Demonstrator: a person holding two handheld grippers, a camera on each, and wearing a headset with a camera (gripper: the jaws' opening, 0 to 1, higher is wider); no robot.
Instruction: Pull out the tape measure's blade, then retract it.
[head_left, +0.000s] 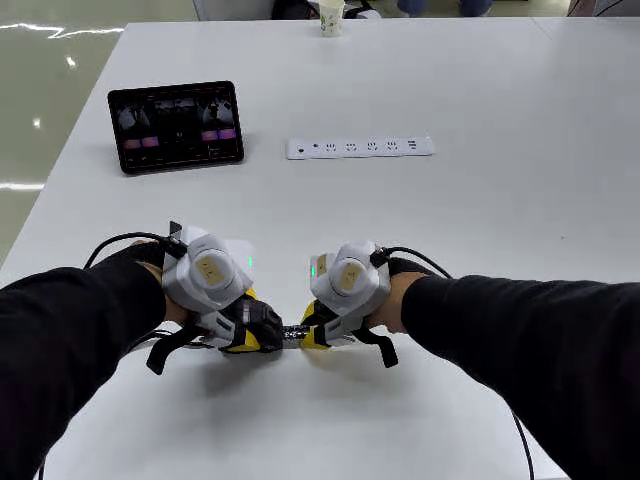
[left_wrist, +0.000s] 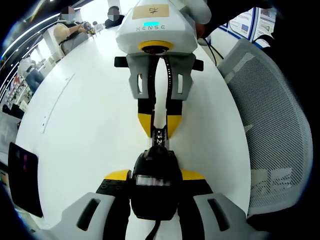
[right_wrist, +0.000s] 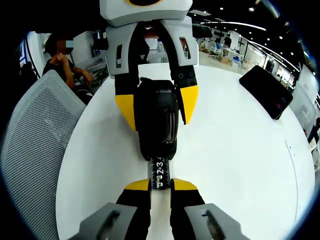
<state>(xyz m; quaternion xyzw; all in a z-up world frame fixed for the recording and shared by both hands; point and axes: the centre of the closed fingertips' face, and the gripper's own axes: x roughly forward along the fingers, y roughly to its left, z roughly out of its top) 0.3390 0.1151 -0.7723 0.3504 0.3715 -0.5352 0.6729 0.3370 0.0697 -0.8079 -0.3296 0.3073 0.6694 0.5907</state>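
The white table (head_left: 480, 200) has a power strip (head_left: 360, 147) lying across its middle. Well nearer the person than that strip, the left gripper (left_wrist: 155, 176) is clamped around the black tape measure (right_wrist: 156, 117). Facing it, the right gripper (right_wrist: 160, 186) pinches the blade (right_wrist: 160, 174), of which a short stub is out (the 2 and 3 are readable). To my eye the pull has barely begun. Pin the case hard and draw the right hand straight along the blade's line, level with the tabletop, so the tip doesn't slip.

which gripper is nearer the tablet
Left. The left gripper, holding the tape measure, sits on the same side as the tablet; the right gripper, pinching the blade, is farther right.
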